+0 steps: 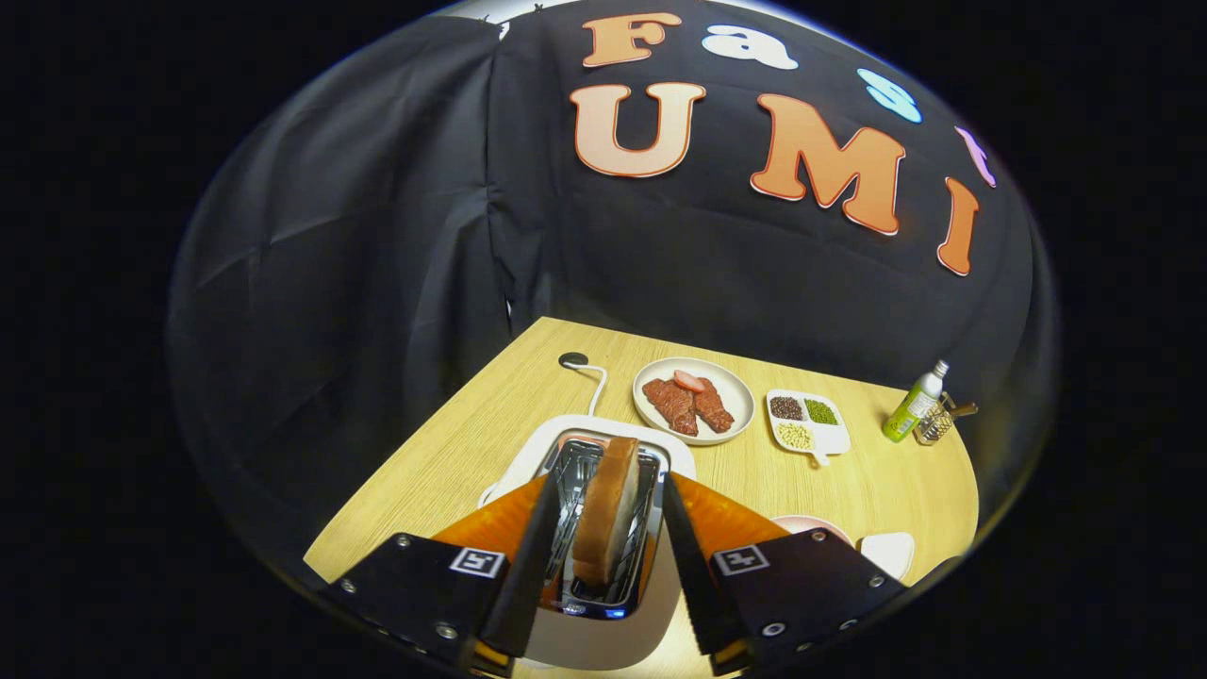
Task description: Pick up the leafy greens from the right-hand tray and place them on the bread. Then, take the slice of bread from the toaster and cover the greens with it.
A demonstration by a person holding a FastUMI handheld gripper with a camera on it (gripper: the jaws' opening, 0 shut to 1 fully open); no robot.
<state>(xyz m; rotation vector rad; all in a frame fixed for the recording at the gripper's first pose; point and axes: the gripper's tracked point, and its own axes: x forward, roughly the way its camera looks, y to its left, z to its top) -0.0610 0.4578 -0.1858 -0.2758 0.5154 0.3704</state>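
The second step is in hand, by the look of it: the tongs (603, 556) hang over the toaster (594, 538), spread wide, with nothing gripped; the slice of bread (605, 509) stands upright in the slot, between the two fingers (528, 556) but clear of both; a gap shows on either side of it. Whether the greens already lie on the other bread I cannot tell; just past the right finger, near the table's near edge, a pinkish plate rim (811, 523) and a pale piece (888, 552) peek out, too hidden to name.

The next move, as I judge it, calls for the fingers to drop a little further along the slice's flat faces, then close gently on the crust; the slice should come straight up so it does not snag the wire guides of the slot; too hard a pinch would dent the crumb.

Counted on the table (453, 453): one toaster, with one slice in it and one white cord (594, 382) running toward the far edge; one round plate (693, 399) beyond the toaster carrying two dark meat pieces and one pink slice; one small divided dish (808, 422) beside it with three fillings, dark, green and pale; toward the far right corner, one green bottle (913, 404) beside one wire holder (938, 422).
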